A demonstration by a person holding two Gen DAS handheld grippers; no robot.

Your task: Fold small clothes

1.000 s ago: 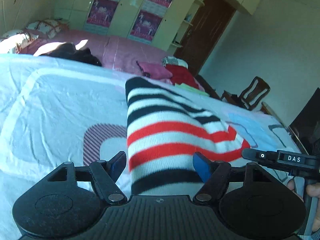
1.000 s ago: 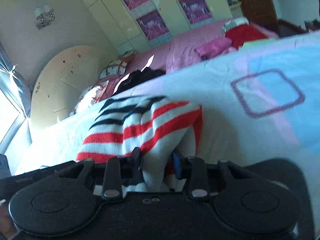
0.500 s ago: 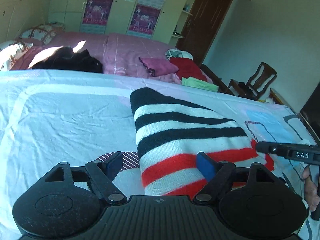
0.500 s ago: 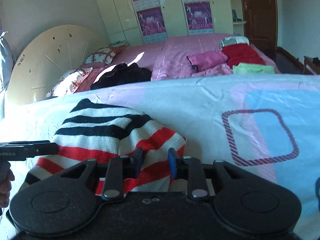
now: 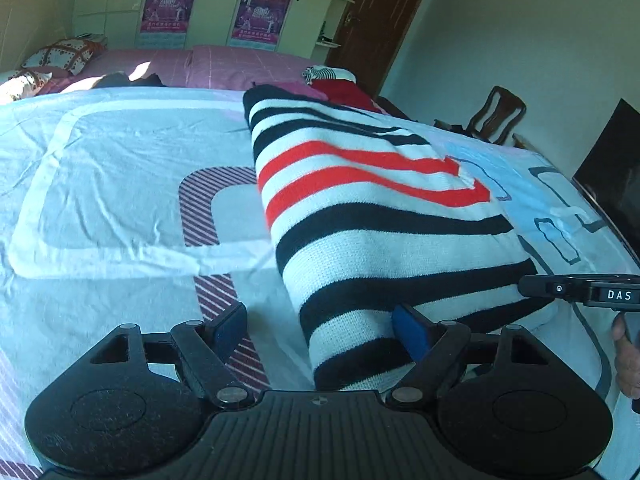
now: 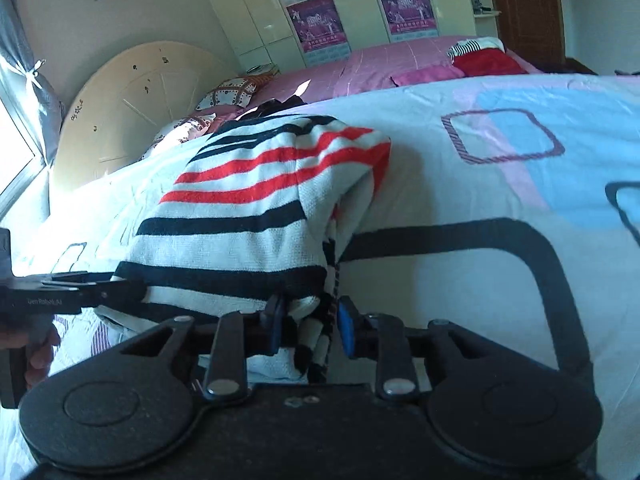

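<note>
Right gripper point(image 6: 308, 330): jaws clenched on a bunched near edge of the striped knit garment point(image 6: 248, 200). Left gripper point(image 5: 320, 330): jaws spread wide, released; the garment's near left corner lies between the pads point(image 5: 412, 336), ungripped. The garment lies folded on the pale blue patterned bedsheet point(image 5: 112, 184). Far beyond: pink bed point(image 6: 384, 60) with stacked clothes.

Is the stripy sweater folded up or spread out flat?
Folded. The stripy sweater is doubled over on the bed sheet, with another layer peeking out under its right edge.
</note>
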